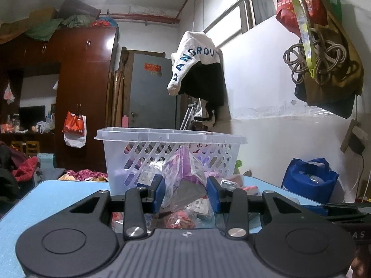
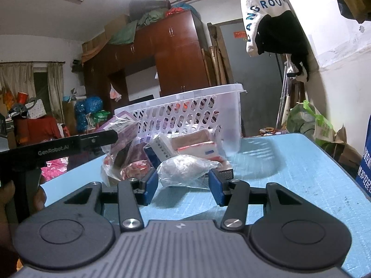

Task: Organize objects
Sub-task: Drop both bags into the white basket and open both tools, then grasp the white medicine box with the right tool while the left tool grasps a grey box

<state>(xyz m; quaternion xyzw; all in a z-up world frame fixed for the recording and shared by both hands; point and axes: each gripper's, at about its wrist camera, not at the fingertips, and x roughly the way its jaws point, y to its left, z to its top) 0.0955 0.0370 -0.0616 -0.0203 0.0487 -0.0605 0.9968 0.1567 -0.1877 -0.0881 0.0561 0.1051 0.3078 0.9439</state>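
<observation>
A clear plastic lattice basket (image 1: 148,139) stands on the light blue table (image 1: 34,208); it also shows in the right wrist view (image 2: 185,106). My left gripper (image 1: 185,193) is shut on a purple box in a clear plastic bag (image 1: 185,173), held just in front of the basket; the same box shows in the right wrist view (image 2: 123,129). My right gripper (image 2: 183,185) is open, its blue pads on either side of a clear bag of white stuff (image 2: 185,169) lying on the table. Boxes and packets (image 2: 194,146) lie piled between the bag and the basket.
The table (image 2: 289,173) stretches to the right of the pile. A blue shopping bag (image 1: 308,178) stands past the table's right edge. A white and black garment (image 1: 197,69) hangs on the wall behind. A wardrobe (image 1: 85,92) stands at the back.
</observation>
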